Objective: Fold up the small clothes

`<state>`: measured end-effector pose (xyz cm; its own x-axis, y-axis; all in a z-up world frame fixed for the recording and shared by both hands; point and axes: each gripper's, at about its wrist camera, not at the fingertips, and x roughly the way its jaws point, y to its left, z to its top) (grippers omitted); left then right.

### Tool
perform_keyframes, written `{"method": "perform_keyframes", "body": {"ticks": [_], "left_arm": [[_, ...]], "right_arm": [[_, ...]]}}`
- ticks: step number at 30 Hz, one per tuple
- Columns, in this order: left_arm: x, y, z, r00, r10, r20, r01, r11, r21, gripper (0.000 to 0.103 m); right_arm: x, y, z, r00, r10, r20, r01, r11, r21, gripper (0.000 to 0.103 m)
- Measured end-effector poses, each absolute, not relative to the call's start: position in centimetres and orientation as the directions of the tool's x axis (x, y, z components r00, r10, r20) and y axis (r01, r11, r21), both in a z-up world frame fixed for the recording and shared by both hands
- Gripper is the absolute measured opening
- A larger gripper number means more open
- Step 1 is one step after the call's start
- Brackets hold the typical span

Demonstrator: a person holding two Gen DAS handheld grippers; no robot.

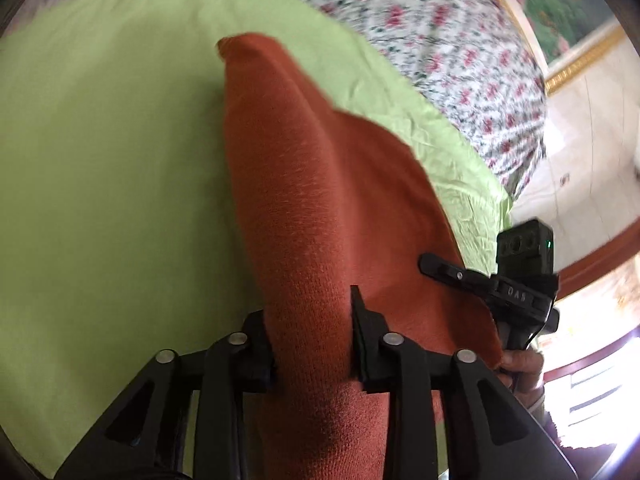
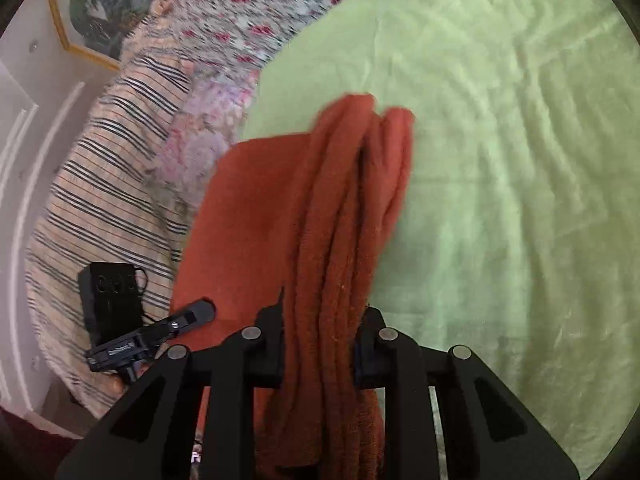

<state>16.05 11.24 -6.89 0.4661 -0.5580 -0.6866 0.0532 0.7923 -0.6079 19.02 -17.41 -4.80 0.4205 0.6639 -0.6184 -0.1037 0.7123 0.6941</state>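
**Both grippers clamped on the rust cloth above the green sheet**

Your left gripper (image 1: 310,344) is clenched on the rust-orange knit cloth (image 1: 320,208): the fabric runs straight between its two black fingers (image 1: 368,344) and bulges out on both sides of them. From that grip the cloth stretches away over the green sheet (image 1: 100,160), narrowing to a blunt, rounded end that stands up off the sheet. The cloth looks lifted rather than laid flat, though how far it clears the sheet cannot be told.

Your right gripper (image 2: 320,344) is likewise clamped on the same cloth (image 2: 340,220), here gathered into several long vertical folds that pass between its fingers (image 2: 272,344). A flatter panel of the cloth spreads to the left of those folds, toward the sheet's edge.

In the left wrist view, your right gripper (image 1: 440,266) shows at the cloth's right edge, with a hand (image 1: 520,368) on its handle just beside the fabric. In the right wrist view, the left gripper (image 2: 200,310) shows at the cloth's left edge.

Beyond the green sheet (image 2: 500,160) lies a floral bedspread (image 1: 440,32), blurred in both views. Left of the cloth in the right wrist view, a striped blanket (image 2: 112,184) drapes down past the sheet's edge. A gold-framed picture (image 2: 100,4) hangs on the wall behind the blanket.
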Motion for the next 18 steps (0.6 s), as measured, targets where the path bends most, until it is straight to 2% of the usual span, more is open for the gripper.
{"method": "perform_keyframes", "body": {"ticks": [2,5,7,12,15,16,17,18], "left_arm": [[16.6,11.9,-7.5,0.472,-0.581,-0.663,0.031,0.763,-0.646,0.045],[18.2,12.7,-7.1,0.503,-0.565,-0.654,0.018,0.764,-0.645,0.050],[20.1,13.3,-6.8,0.517,-0.552,-0.654,-0.001,0.764,-0.645,0.054],[25.7,15.6,-6.1,0.554,-0.530,-0.642,-0.049,0.749,-0.661,0.055],[29.4,16.3,-5.9,0.567,-0.518,-0.641,-0.072,0.744,-0.664,0.052],[30.6,16.5,-5.9,0.569,-0.509,-0.646,-0.080,0.747,-0.660,0.042],[31.6,16.6,-5.9,0.569,-0.502,-0.652,-0.082,0.754,-0.652,0.025],[32.4,16.3,-5.7,0.568,-0.494,-0.658,-0.081,0.763,-0.642,0.020]], "right_arm": [[18.8,-17.5,-5.7,0.417,0.650,-0.635,-0.083,0.723,0.685,0.029],[18.5,-17.6,-5.4,0.429,0.623,-0.654,-0.070,0.745,0.663,0.039],[18.2,-17.8,-4.5,0.439,0.591,-0.676,-0.066,0.772,0.632,0.042],[17.2,-18.9,-2.9,0.484,0.560,-0.673,-0.071,0.791,0.607,0.043],[16.7,-19.4,-2.1,0.506,0.545,-0.669,-0.066,0.797,0.600,0.043],[16.5,-19.7,-1.9,0.511,0.540,-0.668,-0.065,0.800,0.597,0.043],[16.3,-20.0,-1.9,0.514,0.538,-0.668,-0.065,0.801,0.596,0.043],[16.2,-20.2,-1.8,0.519,0.536,-0.666,-0.063,0.801,0.595,0.043]]}}
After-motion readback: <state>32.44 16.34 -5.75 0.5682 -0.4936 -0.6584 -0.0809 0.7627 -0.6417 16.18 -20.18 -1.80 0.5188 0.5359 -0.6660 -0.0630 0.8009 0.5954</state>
